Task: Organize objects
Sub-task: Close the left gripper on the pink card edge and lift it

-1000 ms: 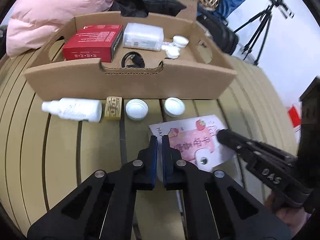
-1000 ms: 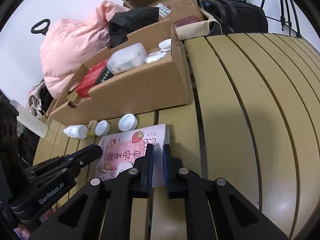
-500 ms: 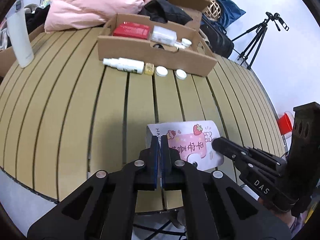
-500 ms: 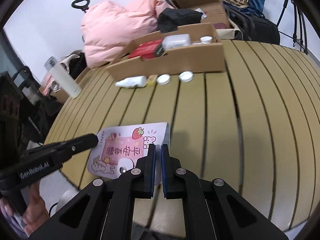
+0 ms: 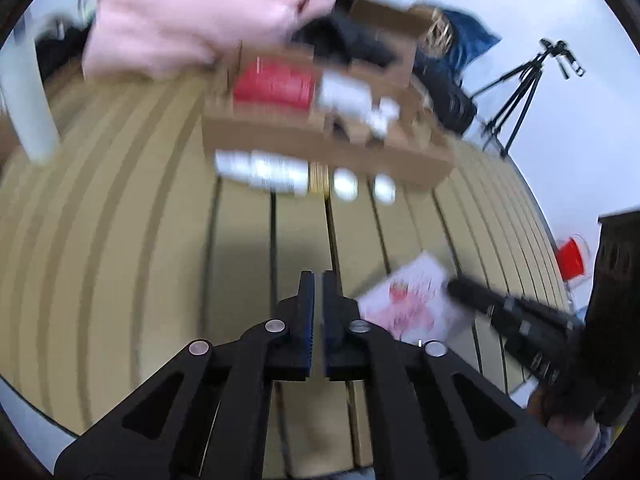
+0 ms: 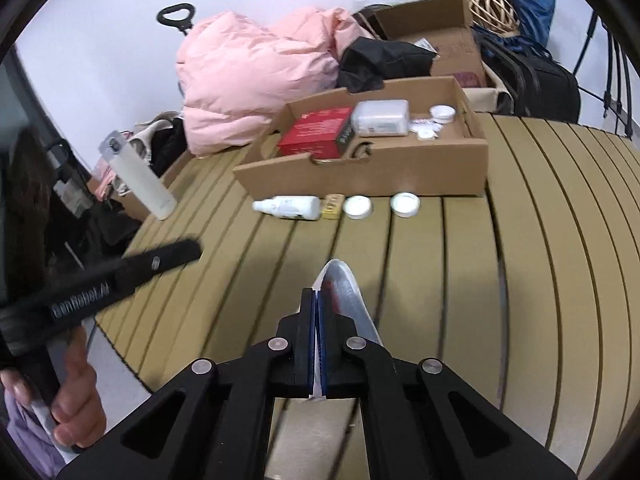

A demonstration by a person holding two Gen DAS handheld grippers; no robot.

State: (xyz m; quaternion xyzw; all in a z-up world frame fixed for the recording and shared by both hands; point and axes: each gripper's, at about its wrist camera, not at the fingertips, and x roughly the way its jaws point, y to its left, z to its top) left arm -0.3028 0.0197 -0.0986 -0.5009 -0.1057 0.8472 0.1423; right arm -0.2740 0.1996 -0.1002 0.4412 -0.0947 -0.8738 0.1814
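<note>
Card packet [image 6: 346, 292], thin, light and floppy, hangs edge-on, clenched in the right tool [image 6: 317, 296]; grip its edge. Left tool [image 5: 319, 280] nearly closed, empty.

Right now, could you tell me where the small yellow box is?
In the right wrist view, the small yellow box lies on the slatted table before the cardboard tray, between the white bottle and a white lid.

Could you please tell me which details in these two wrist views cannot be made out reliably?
- Left wrist view: motion blur smears the cardboard tray and the bottle in front of it; no labels readable.
- Right wrist view: the pink card is seen edge-on in the right gripper, print hidden.
- Right wrist view: the tray's front wall hides a dark item behind its notch.
</note>
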